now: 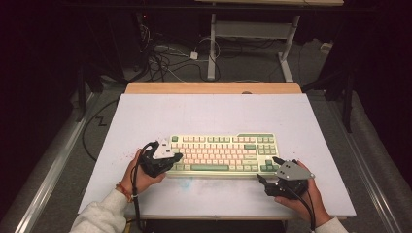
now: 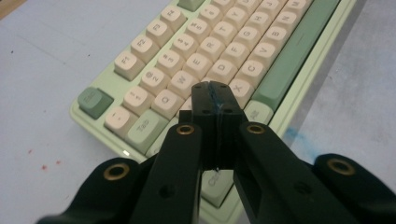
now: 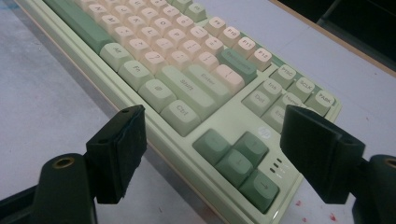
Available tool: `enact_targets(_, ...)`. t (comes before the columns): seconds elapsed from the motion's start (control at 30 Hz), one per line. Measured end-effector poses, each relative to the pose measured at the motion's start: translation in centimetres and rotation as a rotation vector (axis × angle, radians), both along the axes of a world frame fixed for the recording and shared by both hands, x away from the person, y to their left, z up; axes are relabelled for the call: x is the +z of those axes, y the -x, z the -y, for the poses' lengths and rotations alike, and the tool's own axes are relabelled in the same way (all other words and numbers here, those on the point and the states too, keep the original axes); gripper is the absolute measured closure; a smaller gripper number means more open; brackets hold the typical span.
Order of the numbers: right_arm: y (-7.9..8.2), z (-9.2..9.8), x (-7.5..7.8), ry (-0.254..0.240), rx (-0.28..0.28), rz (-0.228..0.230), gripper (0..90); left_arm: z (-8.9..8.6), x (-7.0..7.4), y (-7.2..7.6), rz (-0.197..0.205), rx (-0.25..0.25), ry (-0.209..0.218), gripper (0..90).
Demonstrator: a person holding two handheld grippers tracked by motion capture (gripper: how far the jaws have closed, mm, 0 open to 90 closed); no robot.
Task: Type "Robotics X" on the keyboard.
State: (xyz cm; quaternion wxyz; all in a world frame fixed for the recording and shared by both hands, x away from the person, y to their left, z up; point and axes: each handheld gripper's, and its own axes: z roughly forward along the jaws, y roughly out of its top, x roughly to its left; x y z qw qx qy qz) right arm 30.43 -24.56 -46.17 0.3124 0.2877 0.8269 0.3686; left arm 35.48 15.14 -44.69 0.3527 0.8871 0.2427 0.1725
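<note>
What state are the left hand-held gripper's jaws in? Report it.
Shut. The left hand-held gripper has both pads pressed flat together with nothing between them, poised over the keyboard.

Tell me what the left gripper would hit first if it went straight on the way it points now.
Probably the letter keys at the left end of the pale green and cream keyboard: the left gripper, jaws shut, aims there. Whether it already touches a key is unclear.

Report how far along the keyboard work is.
Done: the left gripper is shut, nothing between its jaws, poised over the keyboard's left-hand letter keys. In hand: it seems set to press a key; contact is hidden. Left: the right gripper waits open, its jaws straddling the arrow-key corner without gripping it.
</note>
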Motion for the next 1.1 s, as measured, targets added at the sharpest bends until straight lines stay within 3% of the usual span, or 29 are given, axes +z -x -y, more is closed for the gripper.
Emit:
enact_targets(0.3, 0.0, -0.2, -0.1, 0.004, 0.008, -0.008, 22.9, 1.6, -0.2, -1.0, -0.009, -0.025, -0.029, 87.6)
enact_targets(0.83, 0.0, -0.3, -0.3, 0.01, 0.013, -0.015, 23.0, 2.7, -0.5, -2.2, -0.014, -0.026, -0.05, 87.6)
enact_targets(0.97, 0.0, -0.3, -0.3, 0.011, 0.013, -0.017, 23.1, 3.0, -0.6, -2.4, -0.006, -0.028, -0.073, 87.6)
enact_targets(1.1, 0.0, -0.3, -0.3, 0.014, 0.016, -0.017, 23.1, 3.3, -1.0, -2.7, -0.025, -0.026, -0.092, 87.6)
